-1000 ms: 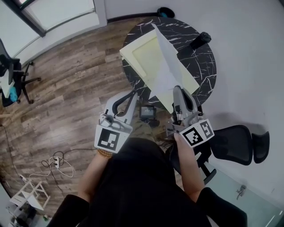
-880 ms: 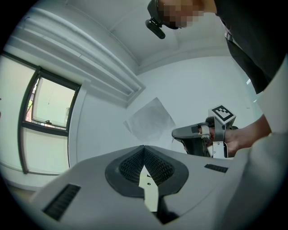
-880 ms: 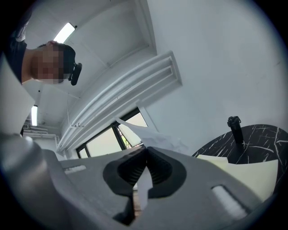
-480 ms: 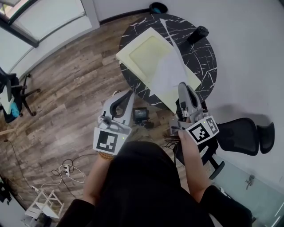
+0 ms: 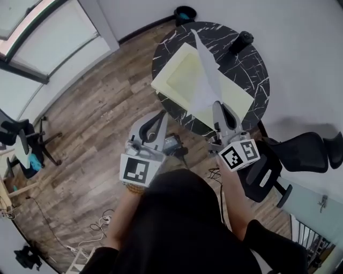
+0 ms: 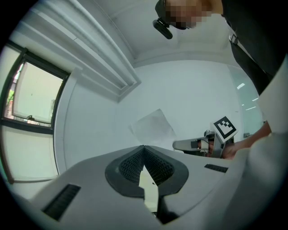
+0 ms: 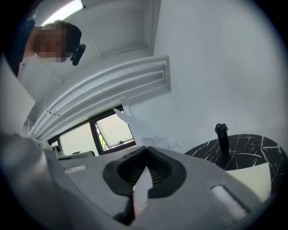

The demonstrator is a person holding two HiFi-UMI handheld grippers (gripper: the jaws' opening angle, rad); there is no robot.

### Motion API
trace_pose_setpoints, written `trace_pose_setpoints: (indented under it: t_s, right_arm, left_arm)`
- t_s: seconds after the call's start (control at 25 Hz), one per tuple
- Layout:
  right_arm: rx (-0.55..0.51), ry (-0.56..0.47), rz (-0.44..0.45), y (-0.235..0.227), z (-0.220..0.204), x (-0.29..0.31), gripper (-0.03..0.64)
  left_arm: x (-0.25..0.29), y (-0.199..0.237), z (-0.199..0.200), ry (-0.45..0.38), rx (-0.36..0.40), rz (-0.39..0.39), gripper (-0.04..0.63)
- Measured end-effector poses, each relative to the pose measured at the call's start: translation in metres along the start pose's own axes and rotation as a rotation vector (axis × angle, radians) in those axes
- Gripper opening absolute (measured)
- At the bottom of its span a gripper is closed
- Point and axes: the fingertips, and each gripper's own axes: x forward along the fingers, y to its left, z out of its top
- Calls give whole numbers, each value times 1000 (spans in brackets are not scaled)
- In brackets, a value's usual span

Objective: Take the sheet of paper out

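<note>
A white sheet of paper (image 5: 206, 80) stands up over a pale yellow folder (image 5: 179, 80) lying on the round black marble table (image 5: 246, 64). My right gripper (image 5: 217, 105) is at the table's near edge, shut on the sheet's lower corner. In the right gripper view the sheet (image 7: 137, 128) rises just past the closed jaws (image 7: 145, 149). My left gripper (image 5: 161, 114) hovers over the wooden floor left of the table, jaws together and holding nothing. The left gripper view shows those closed tips (image 6: 144, 147), with the sheet (image 6: 153, 128) and the right gripper (image 6: 198, 144) beyond them.
A black cylinder (image 5: 241, 40) stands at the table's far right. A black office chair (image 5: 303, 152) sits to the right of the table. Beyond the table is a dark bin (image 5: 185, 13). A small black device (image 5: 174, 143) lies on the floor between the grippers.
Both grippers have shifted across the room with the person. The right one still grips the sheet, which now stands narrower and more edge-on over the folder.
</note>
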Motion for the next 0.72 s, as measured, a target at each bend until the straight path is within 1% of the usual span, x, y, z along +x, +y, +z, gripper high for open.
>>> trace_pose_setpoints:
  t_s: [0.12,0.24,0.36,0.52,0.6,0.72]
  right_arm:
    - [10,-24,-80,6,-5,6,-2]
    - [35,-45,-133,8,-6,17,-2]
    - [67,-52,-161,10,-9,24,-2]
    - [60,-84,-189,9,-3,23,-2]
    - [72,-102,-204,7,-1,19,-2]
    - [96,-120,-230,5,-3,5,-2]
  left_arm:
    - [10,6,18,2,44,-92,-6]
    - [17,15,29,5,59,-161,-6]
    - [20,22,28,32,63,-205,-5]
    - [30,19,23,90,84,-275,-5]
    - [34,15,23,91,106,-309,-5]
    - [35,1,22,88,113,-352,-5]
